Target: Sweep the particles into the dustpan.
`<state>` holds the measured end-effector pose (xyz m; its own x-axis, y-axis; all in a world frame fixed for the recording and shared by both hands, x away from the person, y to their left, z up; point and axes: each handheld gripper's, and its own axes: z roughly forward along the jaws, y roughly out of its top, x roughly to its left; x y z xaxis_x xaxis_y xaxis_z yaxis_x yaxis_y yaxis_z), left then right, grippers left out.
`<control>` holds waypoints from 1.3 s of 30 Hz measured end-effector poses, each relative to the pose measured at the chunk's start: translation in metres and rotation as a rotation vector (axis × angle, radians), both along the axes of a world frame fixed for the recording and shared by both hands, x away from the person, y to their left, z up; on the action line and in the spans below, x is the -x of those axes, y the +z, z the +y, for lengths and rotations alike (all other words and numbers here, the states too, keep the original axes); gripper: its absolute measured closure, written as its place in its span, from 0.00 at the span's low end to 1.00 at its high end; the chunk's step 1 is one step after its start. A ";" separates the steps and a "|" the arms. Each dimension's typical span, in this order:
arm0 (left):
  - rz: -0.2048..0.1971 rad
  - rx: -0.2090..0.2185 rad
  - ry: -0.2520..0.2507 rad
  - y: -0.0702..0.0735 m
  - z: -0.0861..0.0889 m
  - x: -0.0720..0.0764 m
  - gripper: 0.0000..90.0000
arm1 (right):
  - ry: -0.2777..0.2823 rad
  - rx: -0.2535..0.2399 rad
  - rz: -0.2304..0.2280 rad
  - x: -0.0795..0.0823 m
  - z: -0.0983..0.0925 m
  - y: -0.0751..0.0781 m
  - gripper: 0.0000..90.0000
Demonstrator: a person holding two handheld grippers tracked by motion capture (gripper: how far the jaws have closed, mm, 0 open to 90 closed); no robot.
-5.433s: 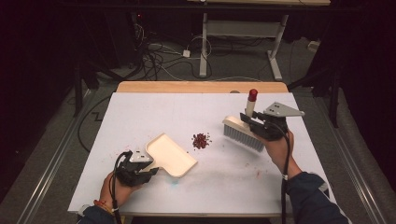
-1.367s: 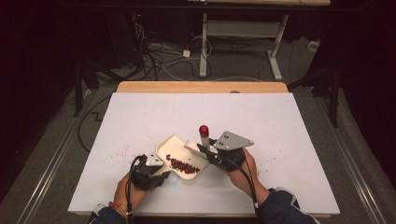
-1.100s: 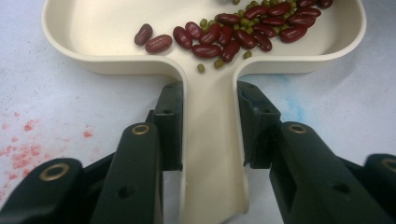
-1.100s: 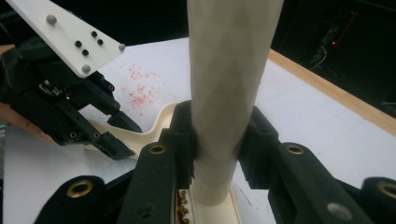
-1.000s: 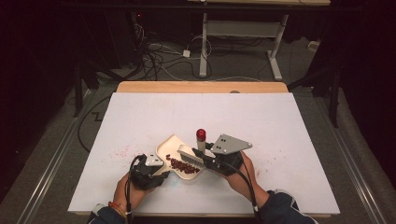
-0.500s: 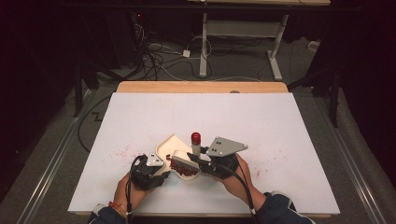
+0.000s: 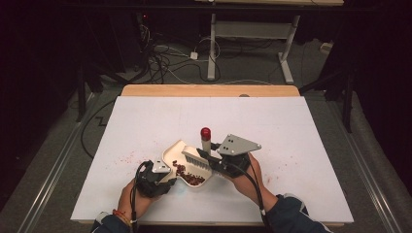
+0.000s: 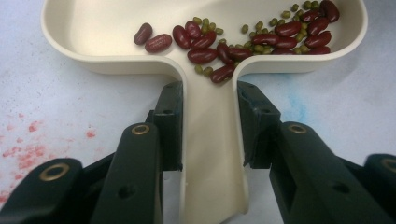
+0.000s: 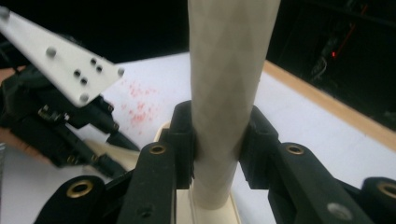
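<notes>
A cream dustpan (image 7: 176,151) lies on the white table near its front edge. Red kidney beans (image 8: 205,43) and small green beans (image 8: 258,28) sit inside the pan (image 8: 93,28). My left gripper (image 7: 156,178) (image 8: 210,126) is shut on the dustpan's handle (image 8: 212,154). A brush with grey bristles (image 7: 197,161) and a red-tipped pale handle (image 7: 206,137) stands over the pan's right side, bristles down among the beans. My right gripper (image 7: 219,164) (image 9: 219,135) is shut on the brush handle (image 9: 229,84).
Faint red stains (image 7: 127,158) mark the table left of the pan, and more show (image 8: 28,135) beside my left jaw. The table's wooden far edge (image 7: 209,90) lies well beyond. Cables and a desk frame (image 7: 214,43) sit on the floor behind.
The brush in my right gripper has swept left from the table's right side, pushing the beans into the dustpan, and now rests over the pan. The left gripper has held the handle throughout.
</notes>
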<state>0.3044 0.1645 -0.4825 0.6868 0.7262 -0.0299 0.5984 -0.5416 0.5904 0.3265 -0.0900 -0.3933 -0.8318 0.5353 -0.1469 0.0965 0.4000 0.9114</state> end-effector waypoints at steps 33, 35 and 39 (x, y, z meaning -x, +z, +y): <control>-0.002 0.016 -0.001 0.000 -0.001 -0.003 0.70 | 0.053 -0.038 0.042 -0.011 0.043 -0.014 0.79; -0.001 0.014 -0.002 0.000 -0.001 -0.003 0.70 | 0.042 -0.048 0.040 -0.013 0.038 -0.011 0.79; -0.004 0.019 0.001 0.001 0.000 -0.003 0.70 | 0.024 -0.056 0.021 -0.014 0.026 -0.003 0.79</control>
<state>0.3070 0.1640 -0.4820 0.6865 0.7260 -0.0410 0.5965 -0.5300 0.6027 0.3409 -0.0636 -0.3967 -0.8469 0.5224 -0.1000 0.1068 0.3512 0.9302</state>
